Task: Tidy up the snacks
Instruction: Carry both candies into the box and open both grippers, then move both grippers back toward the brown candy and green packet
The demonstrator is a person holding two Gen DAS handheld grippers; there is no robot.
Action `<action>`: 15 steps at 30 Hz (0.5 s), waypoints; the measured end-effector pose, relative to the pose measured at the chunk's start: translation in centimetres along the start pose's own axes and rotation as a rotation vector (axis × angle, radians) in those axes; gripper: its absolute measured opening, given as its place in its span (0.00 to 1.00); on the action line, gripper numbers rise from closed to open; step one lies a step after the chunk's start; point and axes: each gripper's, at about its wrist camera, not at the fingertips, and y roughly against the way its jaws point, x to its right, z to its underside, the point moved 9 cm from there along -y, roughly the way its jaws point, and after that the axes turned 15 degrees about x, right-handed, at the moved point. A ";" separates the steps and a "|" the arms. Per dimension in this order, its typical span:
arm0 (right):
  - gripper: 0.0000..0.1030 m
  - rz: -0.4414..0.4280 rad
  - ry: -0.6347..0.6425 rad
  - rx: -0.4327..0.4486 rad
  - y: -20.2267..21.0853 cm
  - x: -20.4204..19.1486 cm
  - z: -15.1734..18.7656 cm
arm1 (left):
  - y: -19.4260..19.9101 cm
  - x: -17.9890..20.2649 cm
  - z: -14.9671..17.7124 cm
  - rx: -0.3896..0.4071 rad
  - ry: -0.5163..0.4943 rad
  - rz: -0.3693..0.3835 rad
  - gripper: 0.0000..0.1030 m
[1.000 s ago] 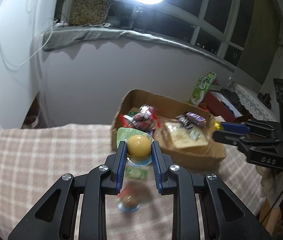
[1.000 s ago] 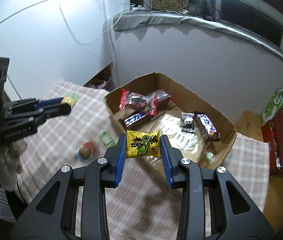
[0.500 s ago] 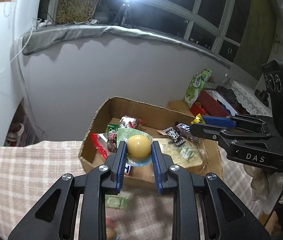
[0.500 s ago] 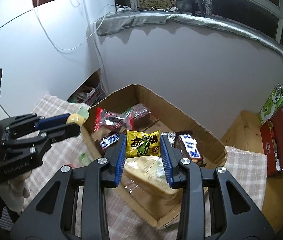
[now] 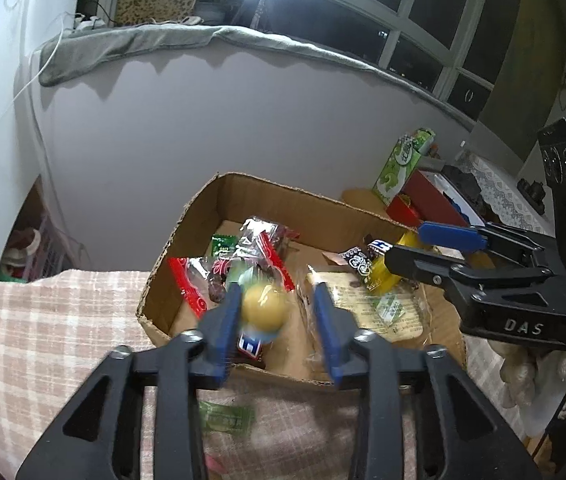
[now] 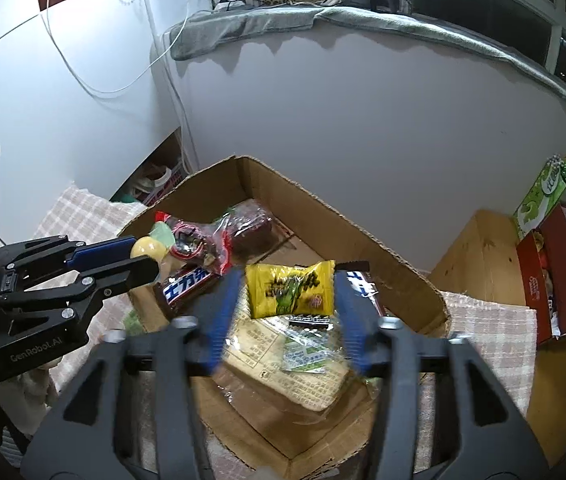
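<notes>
An open cardboard box (image 5: 283,188) (image 6: 323,204) holds several wrapped snacks, among them a chocolate bar (image 6: 187,288) and a flat clear bread pack (image 6: 295,364). My left gripper (image 5: 277,296) hangs over the box's near left part with its jaws opening. A round yellow jelly snack (image 5: 263,308) sits blurred between them, with a gap on its right side. My right gripper (image 6: 287,280) hangs over the box's middle, jaws opening too. A yellow snack packet (image 6: 289,290) lies loose between its pads, with gaps on both sides. Each gripper shows in the other's view (image 6: 145,254) (image 5: 407,242).
A checked cloth (image 5: 43,320) covers the surface under the box, and a small green sachet (image 5: 227,416) lies on it below my left gripper. Right of the box stand a green carton (image 5: 403,164), a red box (image 6: 551,280) and a wooden top (image 6: 479,256). A grey wall rises close behind.
Both grippers have travelled from over the cloth to over the box. Both pairs of jaws have spread, releasing the yellow jelly snack and the yellow packet.
</notes>
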 end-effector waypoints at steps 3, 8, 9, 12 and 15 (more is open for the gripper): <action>0.66 0.004 -0.011 0.016 0.5 0.3 -0.2 | 0.4 -0.1 -0.3 0.010 0.004 -0.003 0.44; 0.66 0.006 -0.006 0.025 1.2 0.0 -0.5 | 1.3 -0.4 -0.7 0.026 0.009 -0.003 0.44; 0.66 0.006 -0.005 0.027 1.4 -0.1 -0.6 | 1.6 -0.4 -0.8 0.030 0.010 -0.002 0.44; 0.66 0.003 0.002 0.036 2.1 -0.6 -0.8 | 2.7 -0.8 -1.0 0.041 0.014 -0.006 0.44; 0.66 -0.005 0.004 0.044 2.8 -1.1 -0.9 | 3.9 -1.4 -1.2 0.053 0.020 -0.011 0.44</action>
